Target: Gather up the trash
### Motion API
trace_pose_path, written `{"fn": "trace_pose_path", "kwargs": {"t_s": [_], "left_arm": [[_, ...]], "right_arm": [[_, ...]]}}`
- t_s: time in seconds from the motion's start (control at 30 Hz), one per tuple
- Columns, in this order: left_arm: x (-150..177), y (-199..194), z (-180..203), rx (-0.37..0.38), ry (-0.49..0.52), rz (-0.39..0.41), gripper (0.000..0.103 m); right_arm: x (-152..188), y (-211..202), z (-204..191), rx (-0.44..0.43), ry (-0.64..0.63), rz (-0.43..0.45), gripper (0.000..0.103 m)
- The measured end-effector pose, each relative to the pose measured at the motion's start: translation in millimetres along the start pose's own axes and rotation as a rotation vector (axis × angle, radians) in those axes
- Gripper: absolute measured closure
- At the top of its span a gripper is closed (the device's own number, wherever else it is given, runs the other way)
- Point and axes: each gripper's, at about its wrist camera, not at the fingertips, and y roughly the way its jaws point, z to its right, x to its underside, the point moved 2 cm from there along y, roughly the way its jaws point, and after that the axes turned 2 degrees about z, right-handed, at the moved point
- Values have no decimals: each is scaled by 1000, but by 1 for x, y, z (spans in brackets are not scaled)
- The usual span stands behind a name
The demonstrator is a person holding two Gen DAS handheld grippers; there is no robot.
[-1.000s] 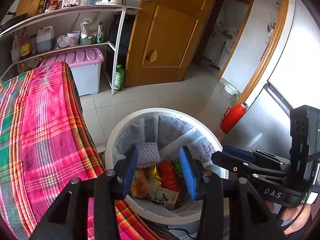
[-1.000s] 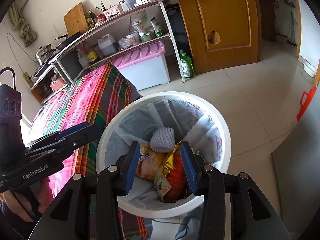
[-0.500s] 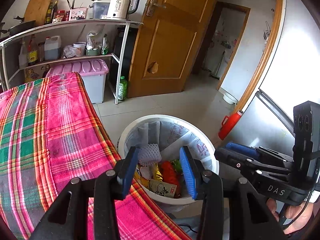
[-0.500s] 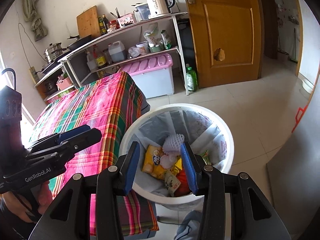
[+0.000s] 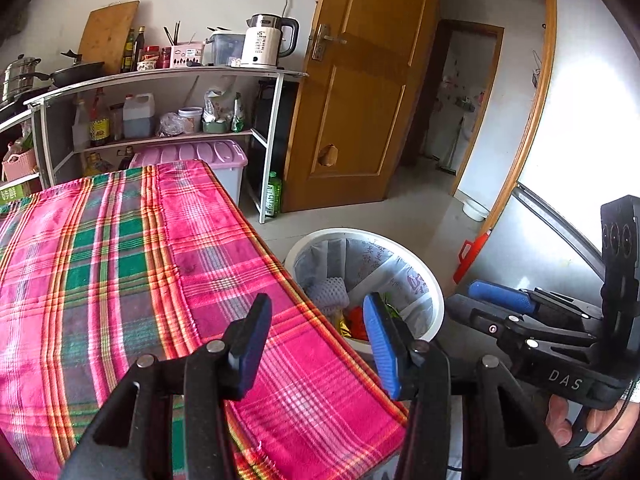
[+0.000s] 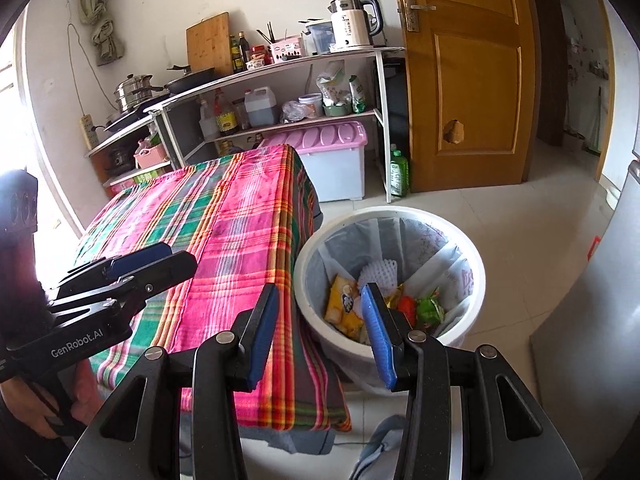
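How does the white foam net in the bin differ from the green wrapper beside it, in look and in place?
The white foam net is pale, with a mesh pattern; the green wrapper is glossy and crinkled. The foam net lies toward the far wall of the trash bin; the green wrapper lies nearer, to the right. Both rest loose inside the bin, touched by neither gripper.

Both views look forward and down from above the near end of the plaid table [image 5: 132,264] [image 6: 236,232] — the left over its cloth, the right nearer the white bin [image 5: 432,300] [image 6: 316,320]. Both share table, bin, shelves [image 5: 160,76] [image 6: 280,66] and door [image 5: 360,100] [image 6: 476,80].
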Motion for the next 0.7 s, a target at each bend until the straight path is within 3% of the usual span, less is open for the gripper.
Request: {"fn": "trace_pose_path", "kwargs": {"t_s": [0.7], "left_arm": [[52, -62, 7, -84, 2, 33, 53]], "right_arm": [[56, -46, -25, 47, -54, 42, 58]]}}
